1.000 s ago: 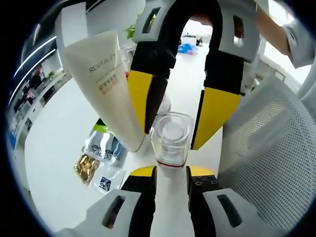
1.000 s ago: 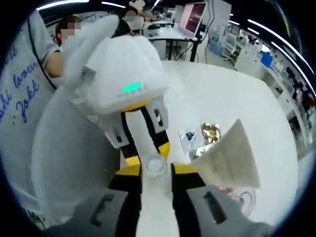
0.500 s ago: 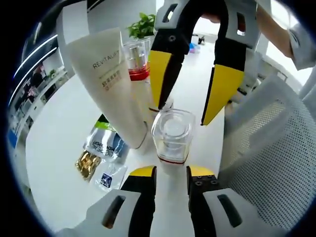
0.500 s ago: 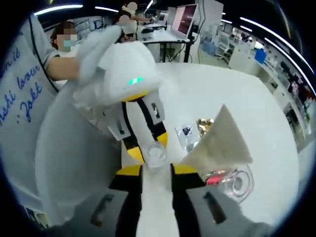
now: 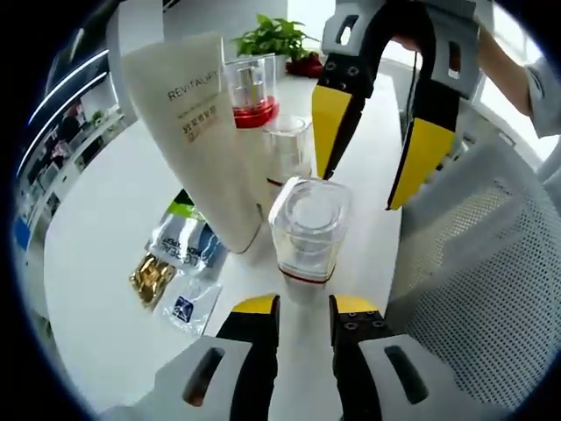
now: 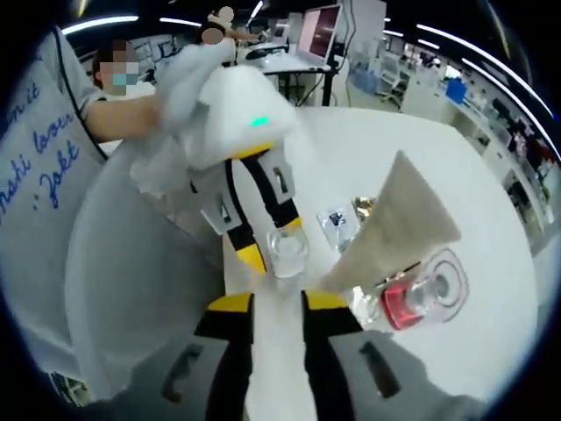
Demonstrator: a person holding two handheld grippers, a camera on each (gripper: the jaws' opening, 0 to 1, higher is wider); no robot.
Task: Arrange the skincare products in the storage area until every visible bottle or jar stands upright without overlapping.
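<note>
Here the clear square jar stands upright on the white desk, near the edge beside a white mesh chair. Just ahead of the left gripper, whose jaws are parted and hold nothing. The right gripper hangs above and beyond the jar, jaws spread wide and empty. A cream tube stands inverted just beside the jar, with a red-based glass bottle and another clear jar behind. Sample sachets lie flat near the tube.

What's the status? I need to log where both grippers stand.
Both grippers open: left gripper, right gripper. Clear square jar upright between them, unheld. Cream tube stands close beside it; red-banded bottle behind.
</note>
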